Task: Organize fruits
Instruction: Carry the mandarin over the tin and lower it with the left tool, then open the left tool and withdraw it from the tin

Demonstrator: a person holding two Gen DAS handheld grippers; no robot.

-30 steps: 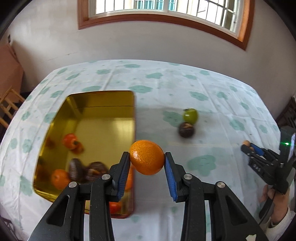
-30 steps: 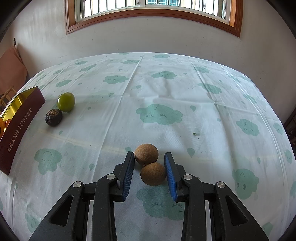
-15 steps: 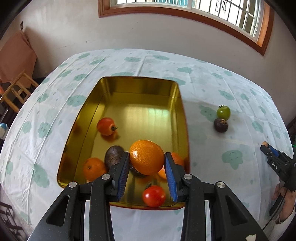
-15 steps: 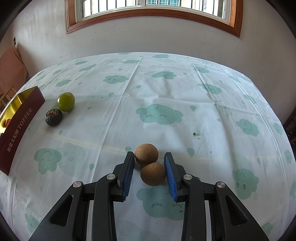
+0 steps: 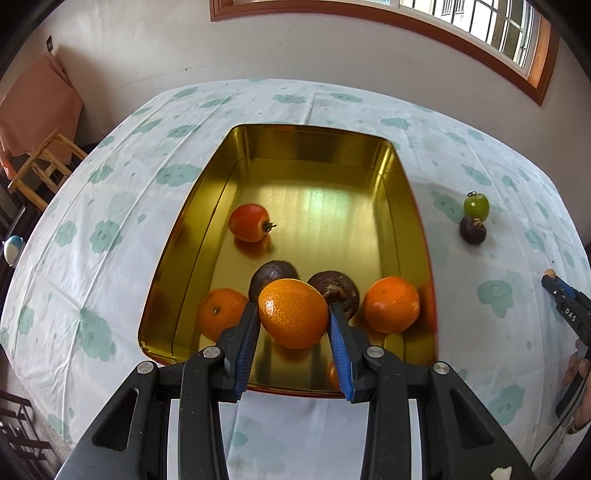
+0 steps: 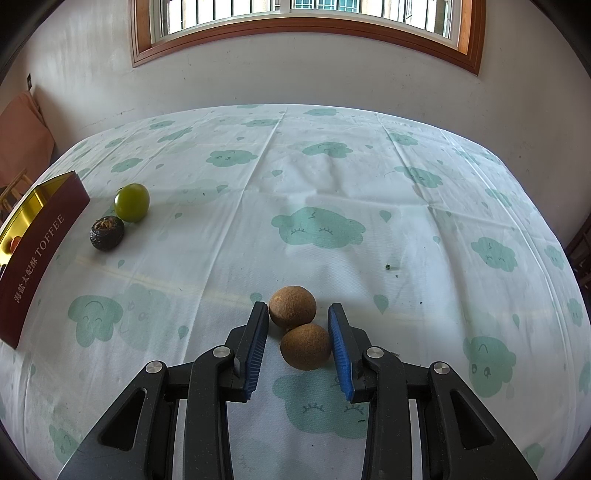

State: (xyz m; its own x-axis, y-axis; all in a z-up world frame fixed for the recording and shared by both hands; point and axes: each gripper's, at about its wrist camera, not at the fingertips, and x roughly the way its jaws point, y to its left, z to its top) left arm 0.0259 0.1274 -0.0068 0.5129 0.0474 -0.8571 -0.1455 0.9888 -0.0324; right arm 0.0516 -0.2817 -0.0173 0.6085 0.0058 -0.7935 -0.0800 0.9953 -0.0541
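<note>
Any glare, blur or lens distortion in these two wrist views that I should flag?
Left wrist view: window glare on the gold tin's floor, which also mirrors the fruit; the tin's right rim is slightly smeared; fisheye bows the table edge. Right wrist view: sharp and evenly daylit, soft shadows under the two brown fruits, window overexposed, dark corner vignetting.

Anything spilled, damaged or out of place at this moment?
Nothing damaged or spilled. Four fruits sit outside the gold tin: a green fruit touching a dark fruit, and two brown fruits by the right hand-held gripper.
</note>
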